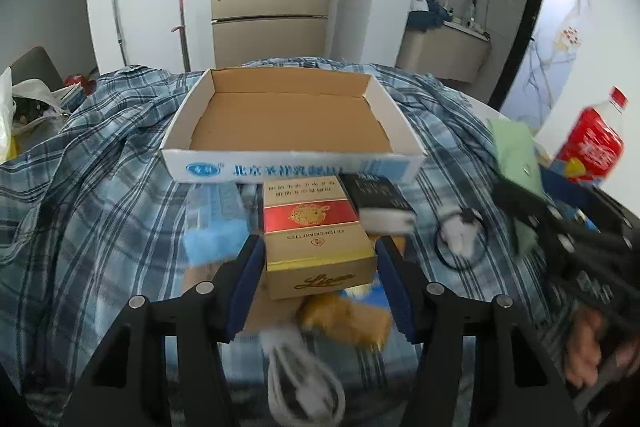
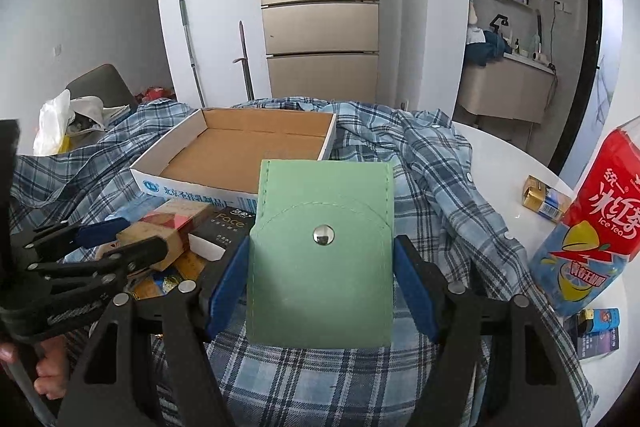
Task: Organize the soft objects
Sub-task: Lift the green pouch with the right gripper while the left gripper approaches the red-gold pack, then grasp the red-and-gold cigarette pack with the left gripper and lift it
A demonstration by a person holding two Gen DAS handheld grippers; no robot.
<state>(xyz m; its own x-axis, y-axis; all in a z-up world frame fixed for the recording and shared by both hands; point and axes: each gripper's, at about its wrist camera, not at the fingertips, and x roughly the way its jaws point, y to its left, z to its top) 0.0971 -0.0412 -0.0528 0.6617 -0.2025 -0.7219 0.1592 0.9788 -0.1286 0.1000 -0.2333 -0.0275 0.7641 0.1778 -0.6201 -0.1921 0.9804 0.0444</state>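
My left gripper [image 1: 320,259] is shut on a gold and red cigarette pack [image 1: 316,239], held above a pile of small items. My right gripper [image 2: 322,267] is shut on a green snap pouch [image 2: 322,251], held upright above the plaid shirt [image 2: 432,163]. An empty cardboard tray [image 1: 292,125] with white sides lies on the shirt just beyond both grippers; it also shows in the right wrist view [image 2: 236,151]. In the left wrist view the pouch [image 1: 516,155] and right gripper [image 1: 560,223] are at the right. In the right wrist view the left gripper [image 2: 108,239] with its pack [image 2: 164,231] is at the left.
Under the left gripper lie a blue sponge [image 1: 218,227], a black box [image 1: 376,195], a white sock with a black hair tie [image 1: 460,231], a brown plush piece [image 1: 348,319] and a white cable [image 1: 304,383]. An iced tea bottle [image 2: 596,223] and small boxes [image 2: 546,197] stand on the white table at right.
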